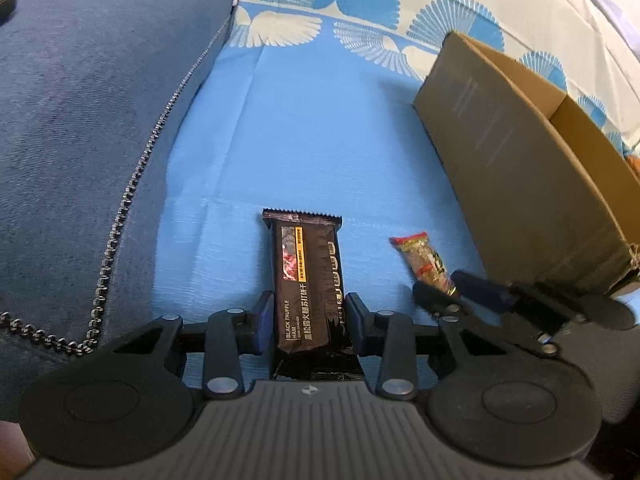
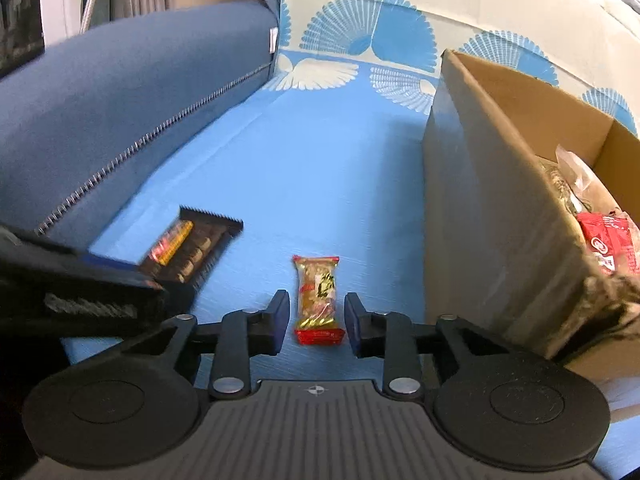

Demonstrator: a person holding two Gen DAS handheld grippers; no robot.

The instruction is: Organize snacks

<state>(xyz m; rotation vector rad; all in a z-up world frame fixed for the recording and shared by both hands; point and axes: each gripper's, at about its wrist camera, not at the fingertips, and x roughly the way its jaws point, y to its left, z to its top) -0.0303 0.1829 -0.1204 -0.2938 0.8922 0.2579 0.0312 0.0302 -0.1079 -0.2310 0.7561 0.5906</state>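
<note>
1. Cloth (image 1: 312,128): plain light blue; far end w/ white and blue fan motifs on cream.
2. Cushion (image 1: 92,112): dark blue, silver zip along edge.
3. Cracker pack (image 1: 306,280): black/dark brown, yellow strip, reddish photo, white text.
4. Small snack (image 2: 319,296): gold-clear wrapper, red ends, red/green print.
5. Box (image 2: 492,208): brown cardboard, grey-brown outside; red-white packet inside.
6. Left hand-held gripper (image 1: 308,320), right hand-held gripper (image 2: 316,320): black bodies, dark blue pads, silver rivets.

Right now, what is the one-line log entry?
left gripper: shut on black cracker packet | right gripper: open around small red-ended snack | brown cardboard box: part-filled
</note>
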